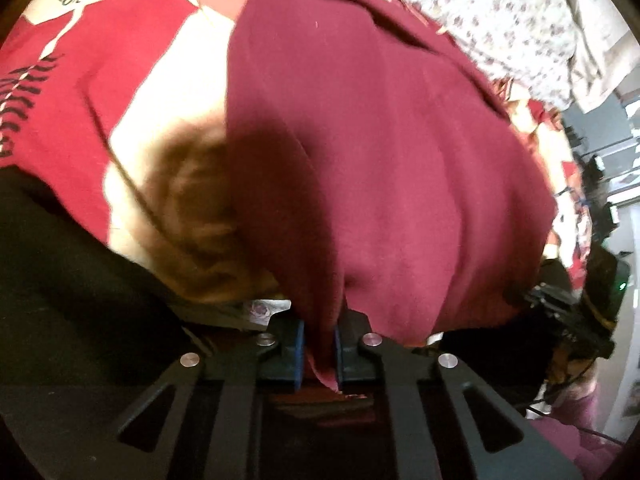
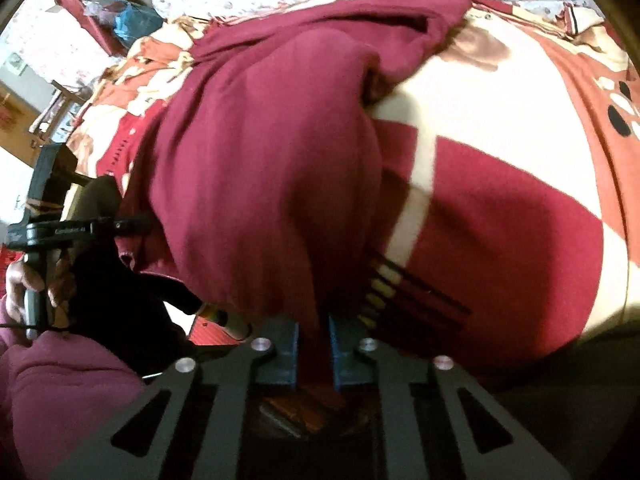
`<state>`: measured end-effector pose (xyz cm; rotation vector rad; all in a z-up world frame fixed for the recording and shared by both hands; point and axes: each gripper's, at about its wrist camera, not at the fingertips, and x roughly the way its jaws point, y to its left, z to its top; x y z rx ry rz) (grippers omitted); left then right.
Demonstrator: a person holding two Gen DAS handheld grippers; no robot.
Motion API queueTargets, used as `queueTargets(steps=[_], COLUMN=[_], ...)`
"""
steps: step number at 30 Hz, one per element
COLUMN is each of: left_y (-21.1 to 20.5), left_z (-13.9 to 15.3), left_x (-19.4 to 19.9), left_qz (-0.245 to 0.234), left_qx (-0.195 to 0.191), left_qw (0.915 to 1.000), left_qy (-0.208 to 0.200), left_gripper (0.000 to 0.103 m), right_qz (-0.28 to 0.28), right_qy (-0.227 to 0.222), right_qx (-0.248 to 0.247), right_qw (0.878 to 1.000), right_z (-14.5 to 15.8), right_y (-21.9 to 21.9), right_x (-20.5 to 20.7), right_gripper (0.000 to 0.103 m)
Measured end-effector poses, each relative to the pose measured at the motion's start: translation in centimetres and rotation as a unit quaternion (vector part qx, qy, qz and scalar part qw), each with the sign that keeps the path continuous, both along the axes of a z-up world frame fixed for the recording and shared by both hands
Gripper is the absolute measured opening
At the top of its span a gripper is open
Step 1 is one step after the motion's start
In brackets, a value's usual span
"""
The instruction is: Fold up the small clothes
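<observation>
Both of your claws are clamped on the same maroon garment (image 1: 384, 152). Your left claw (image 1: 320, 354) has its blue pads (image 1: 298, 354) pinched together on a near edge of the cloth, with a small flap of fabric poking out below the pads. Your right claw (image 2: 314, 354) is likewise closed tight on a fold of the maroon garment (image 2: 256, 168), its blue pads (image 2: 338, 354) pressing the cloth from either side.

The garment lies spread away from you over a red and cream patterned blanket (image 2: 500, 208) on the bed, bunched and rumpled at its far end. Beyond the blanket you can see a white floral sheet (image 1: 500, 28).

In the right wrist view, your left hand (image 2: 28, 288) grips the handle of the other tool at the left edge, with a pink sleeve (image 2: 60, 392) below it.
</observation>
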<state>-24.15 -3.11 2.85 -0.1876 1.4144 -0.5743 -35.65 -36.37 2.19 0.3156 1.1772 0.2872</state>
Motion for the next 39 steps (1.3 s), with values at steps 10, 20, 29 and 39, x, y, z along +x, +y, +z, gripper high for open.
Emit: queueTargets(steps=[10, 20, 29, 39], left_y=[5.5, 7.1, 6.0, 2.0], left_z=[7.4, 7.6, 12.5, 15.3], left_x=[-0.3, 1.1, 6.0, 13.9], left_qz=[0.034, 0.055, 0.064, 0.067], left_qx=[-0.094, -0.147, -0.216, -0.228], left_qw=[0.9929, 0.9856, 0.9676, 0.9594], left_qy=[-0.065, -0.064, -0.113, -0.153], left_gripper=[0.0, 0.0, 0.0, 0.0], right_qz=[0.029, 0.035, -0.01, -0.07], right_qy=[-0.031, -0.033, -0.13, -0.182], right_qx=[0.119, 0.158, 0.191, 0.194], right_qw=[0.992, 0.986, 0.973, 0.961], right_z=[4.0, 4.1, 9.1, 11.8], right_y=[0.7, 1.5, -1.9, -5.8], right_x=[-3.9, -4.1, -0.4, 6.6], right_gripper=[0.007, 0.007, 0.007, 0.007])
